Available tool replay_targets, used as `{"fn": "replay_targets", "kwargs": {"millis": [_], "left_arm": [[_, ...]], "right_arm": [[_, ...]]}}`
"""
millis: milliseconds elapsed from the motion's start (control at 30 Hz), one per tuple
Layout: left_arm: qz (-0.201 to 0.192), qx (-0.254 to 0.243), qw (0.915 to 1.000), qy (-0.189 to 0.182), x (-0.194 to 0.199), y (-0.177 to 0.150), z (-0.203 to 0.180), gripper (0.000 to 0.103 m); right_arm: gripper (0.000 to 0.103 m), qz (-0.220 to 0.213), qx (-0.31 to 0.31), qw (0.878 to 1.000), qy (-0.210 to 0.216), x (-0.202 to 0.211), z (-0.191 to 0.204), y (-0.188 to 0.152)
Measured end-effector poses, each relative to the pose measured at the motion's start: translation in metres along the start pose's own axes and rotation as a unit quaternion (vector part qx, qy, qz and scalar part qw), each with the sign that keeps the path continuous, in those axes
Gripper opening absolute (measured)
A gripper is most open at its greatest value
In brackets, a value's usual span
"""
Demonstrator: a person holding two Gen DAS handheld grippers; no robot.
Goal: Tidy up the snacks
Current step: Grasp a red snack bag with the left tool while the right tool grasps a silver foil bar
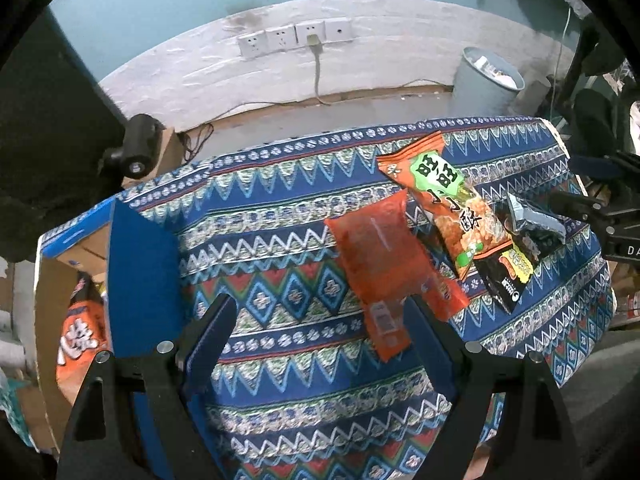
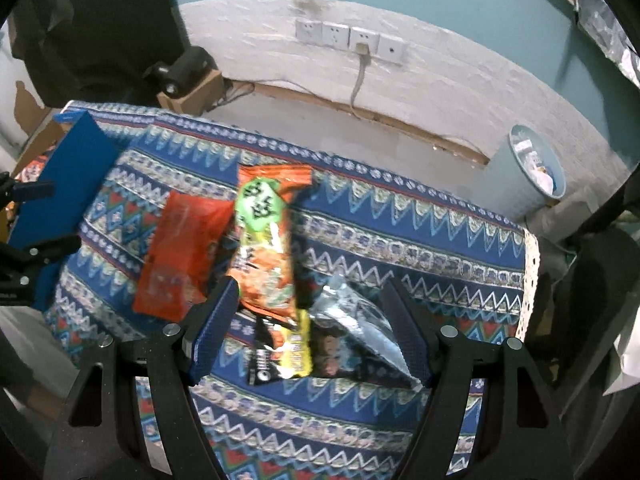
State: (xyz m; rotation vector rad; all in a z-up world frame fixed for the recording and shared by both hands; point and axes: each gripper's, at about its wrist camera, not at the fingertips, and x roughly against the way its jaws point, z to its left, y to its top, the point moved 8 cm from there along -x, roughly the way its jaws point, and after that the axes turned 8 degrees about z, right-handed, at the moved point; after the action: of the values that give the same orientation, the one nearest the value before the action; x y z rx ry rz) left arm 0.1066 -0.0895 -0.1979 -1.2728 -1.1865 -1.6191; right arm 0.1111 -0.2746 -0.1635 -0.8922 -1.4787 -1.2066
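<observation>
Blue-patterned cloth (image 1: pixel 304 216) covers the table, and on it we see three snack packets lying close together. A plain red packet (image 1: pixel 384 256) lies flat toward the middle. Just beside it, toward the right edge, an orange packet with a green label (image 1: pixel 448 200) lies partly on top of a black packet (image 1: pixel 516 256), whose silvery torn end sticks up. The orange packet reaches nearest to the far edge of the table; the black one lies closest to the right edge.

At the left edge stands a blue cardboard box (image 1: pixel 136 256) with its flap up, and inside it we make out another orange snack bag (image 1: pixel 80 332).

Our left gripper (image 1: pixel 320 312) hangs over the near part of the cloth with its jaws apart and nothing between the pads; its right finger sits just over the near end of the red packet. Our right gripper (image 2: pixel 312 304) hangs over the black packet (image 2: pixel 348 328), jaws also apart, with the packet's lower part and the orange packet's (image 2: pixel 264 240) near end showing between the fingers, neither pinched.

Beyond the table, a grey waste bin (image 2: pixel 532 164) stands on the floor by the wall.
</observation>
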Motion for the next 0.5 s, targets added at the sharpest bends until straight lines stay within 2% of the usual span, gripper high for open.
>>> {"fn": "replay_targets", "kwargs": {"millis": [500], "left_arm": [[0.063, 0.029, 0.9968, -0.040, -0.070, 0.028, -0.038, 0.087]], "right_arm": [[0.075, 0.060, -0.033, 0.998, 0.008, -0.060, -0.064, -0.034]]}}
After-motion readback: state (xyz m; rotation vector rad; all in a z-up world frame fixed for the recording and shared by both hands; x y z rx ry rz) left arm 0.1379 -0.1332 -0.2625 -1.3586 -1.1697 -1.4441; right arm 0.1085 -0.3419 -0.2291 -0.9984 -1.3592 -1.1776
